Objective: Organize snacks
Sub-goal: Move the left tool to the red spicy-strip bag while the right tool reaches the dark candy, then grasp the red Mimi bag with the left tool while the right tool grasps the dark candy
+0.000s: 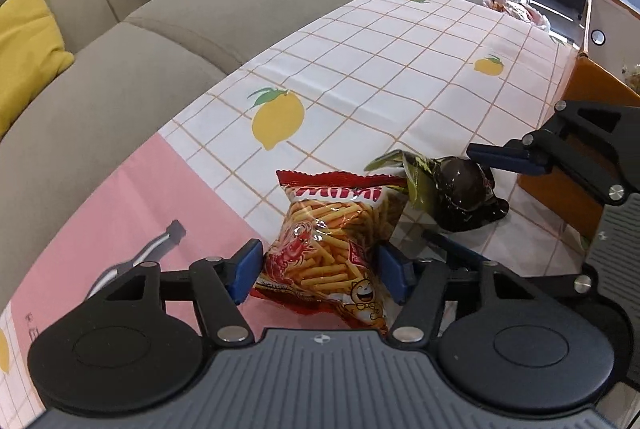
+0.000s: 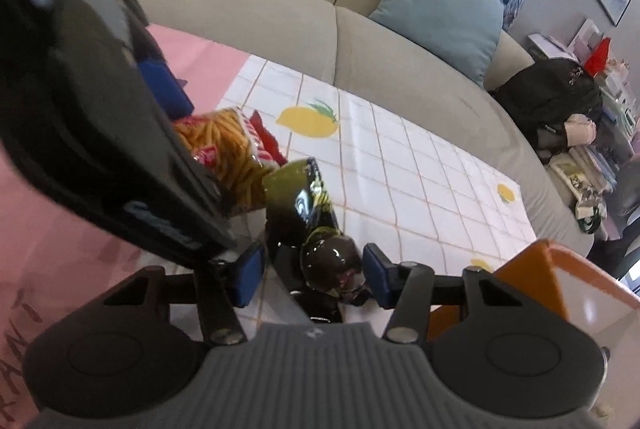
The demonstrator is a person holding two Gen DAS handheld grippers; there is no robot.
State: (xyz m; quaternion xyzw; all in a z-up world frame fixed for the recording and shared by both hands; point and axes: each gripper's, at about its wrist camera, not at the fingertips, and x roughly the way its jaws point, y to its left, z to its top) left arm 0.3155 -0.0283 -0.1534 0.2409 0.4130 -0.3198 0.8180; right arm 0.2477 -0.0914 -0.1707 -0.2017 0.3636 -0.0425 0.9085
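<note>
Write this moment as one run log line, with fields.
left tool: around shrimp-stick bag | right tool: around dark packet | orange box: beside
</note>
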